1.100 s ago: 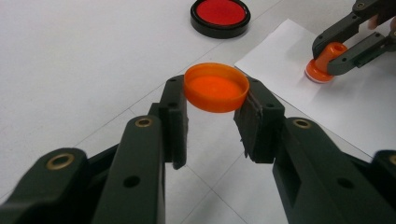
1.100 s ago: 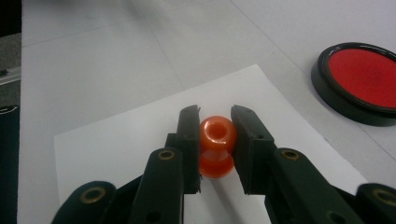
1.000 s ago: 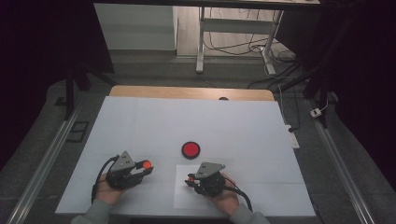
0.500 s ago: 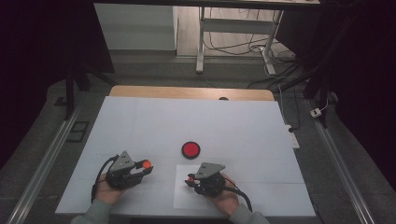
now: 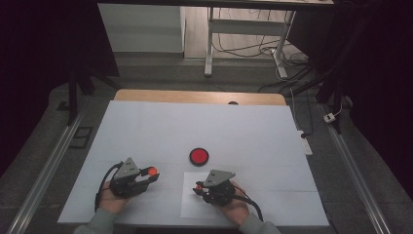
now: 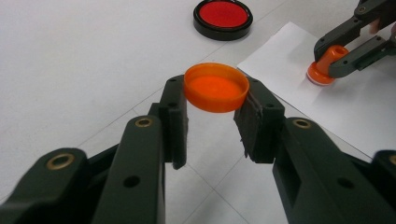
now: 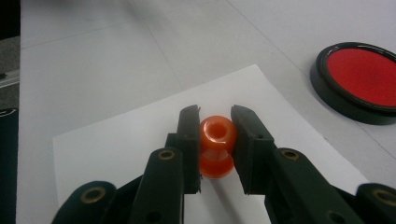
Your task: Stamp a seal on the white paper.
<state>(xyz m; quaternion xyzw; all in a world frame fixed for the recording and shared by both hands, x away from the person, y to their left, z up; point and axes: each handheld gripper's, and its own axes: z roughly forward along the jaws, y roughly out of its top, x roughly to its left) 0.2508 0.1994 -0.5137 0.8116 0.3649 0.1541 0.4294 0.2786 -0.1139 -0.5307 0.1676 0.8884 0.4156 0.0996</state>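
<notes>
My left gripper (image 6: 215, 109) (image 5: 149, 174) is shut on an orange cap (image 6: 216, 87) (image 5: 152, 171), held open side up above the white table. My right gripper (image 7: 215, 135) (image 5: 198, 187) is shut on a small orange stamp-like piece (image 7: 216, 144) (image 6: 325, 65), upright with its base on a white paper sheet (image 7: 140, 140) (image 5: 195, 204) (image 6: 289, 51). A round black-rimmed red ink pad (image 5: 198, 156) (image 6: 223, 17) (image 7: 359, 81) lies on the table just beyond the sheet, apart from both grippers.
A white mat (image 5: 204, 131) covers the table, with a wooden edge (image 5: 195, 96) at the far side. Metal rails (image 5: 44, 170) run along both sides. A desk frame and cables (image 5: 272, 53) stand on the floor beyond.
</notes>
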